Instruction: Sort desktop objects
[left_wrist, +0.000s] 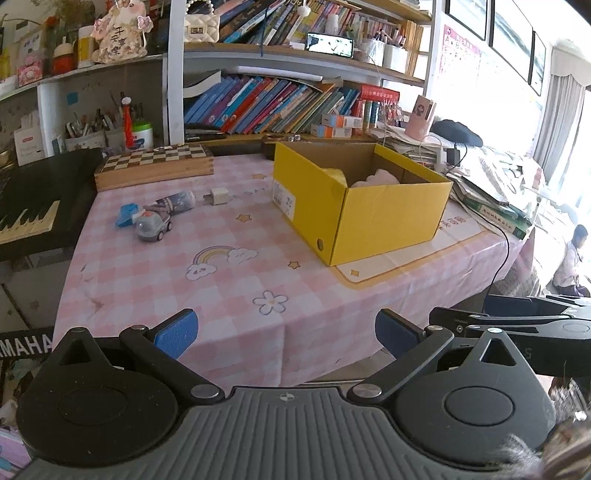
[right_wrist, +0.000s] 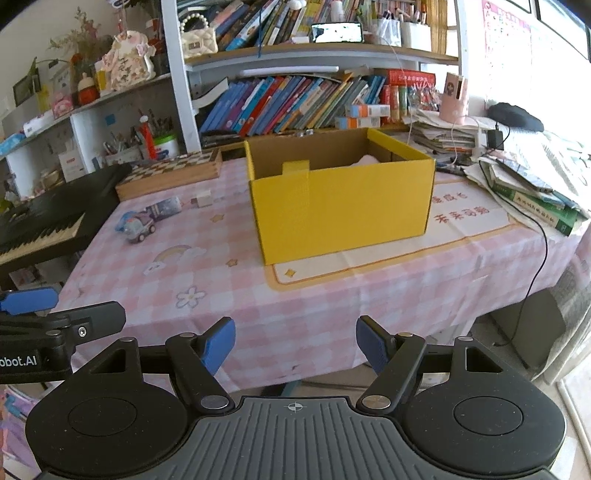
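On a pink checked tablecloth (left_wrist: 229, 295) printed with rainbows and flowers, an open yellow cardboard box (left_wrist: 369, 218) sits at centre-right, something pale pink and yellow lying inside. To its left lie a grey toy car (left_wrist: 153, 226), a blue toy (left_wrist: 126, 215), a printed cylindrical container (left_wrist: 177, 201) on its side and a white charger plug (left_wrist: 218, 195), near a wooden chessboard box (left_wrist: 155, 166). The left gripper (left_wrist: 286, 330) and right gripper (right_wrist: 295, 345) hover at the table's near edge, jaws spread and empty.
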